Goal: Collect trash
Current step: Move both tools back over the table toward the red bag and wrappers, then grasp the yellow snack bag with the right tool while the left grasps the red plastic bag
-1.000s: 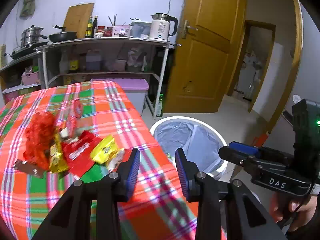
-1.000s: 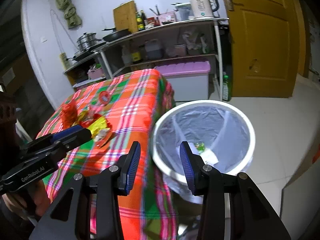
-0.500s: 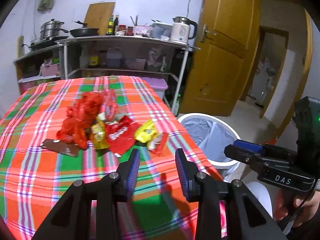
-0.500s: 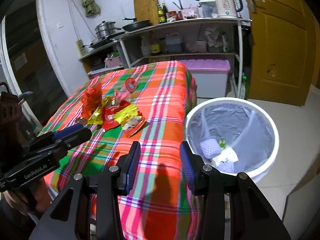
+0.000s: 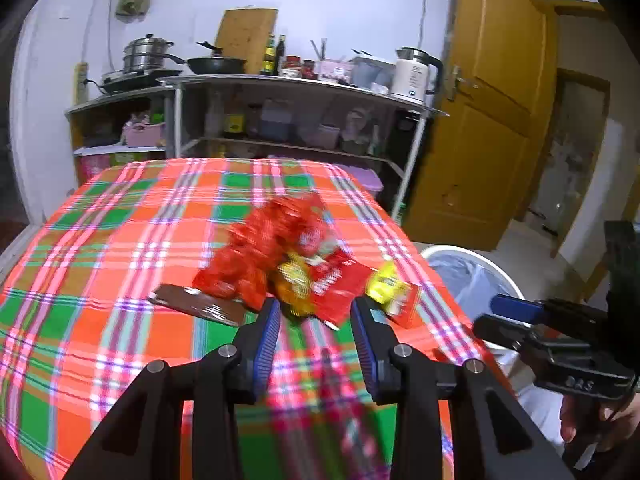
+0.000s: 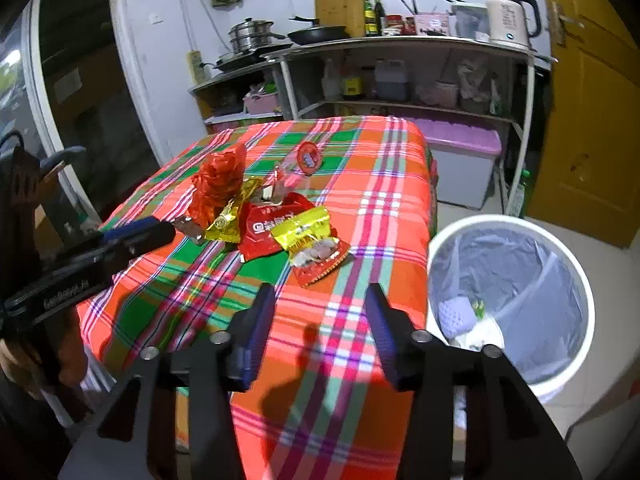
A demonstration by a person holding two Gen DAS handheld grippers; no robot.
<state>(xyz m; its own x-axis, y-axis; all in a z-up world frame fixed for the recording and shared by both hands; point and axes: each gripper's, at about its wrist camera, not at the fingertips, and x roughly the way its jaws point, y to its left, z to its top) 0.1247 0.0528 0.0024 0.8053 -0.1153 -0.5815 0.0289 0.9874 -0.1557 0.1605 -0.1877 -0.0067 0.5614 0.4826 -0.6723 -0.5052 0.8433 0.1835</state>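
Note:
A pile of wrappers lies on the plaid-covered table [image 5: 120, 248]: a crumpled red net bag [image 5: 264, 240], a red snack packet [image 5: 332, 284], a yellow packet [image 5: 386, 286], a gold wrapper [image 5: 296, 284] and a brown wrapper [image 5: 196, 304]. My left gripper [image 5: 315, 312] is open and holds nothing, its tips just short of the pile. In the right wrist view the same red packet [image 6: 272, 228] and yellow packet [image 6: 304, 232] lie ahead of my right gripper [image 6: 320, 296], whose jaws are opening with nothing between them. The white bin [image 6: 508, 220] stands on the floor to the right.
The bin's grey liner holds a pale foam net [image 6: 456, 312] and some paper. A round red lid [image 6: 309, 157] lies behind the pile. Shelves with pots, bottles and a kettle [image 6: 508, 16] stand behind the table, and a yellow door [image 5: 480, 120] to the right.
Both views have swung from the bin toward the table. The wrapper pile now sits right in front of the left fingertips. The right jaws stand wider apart than before.

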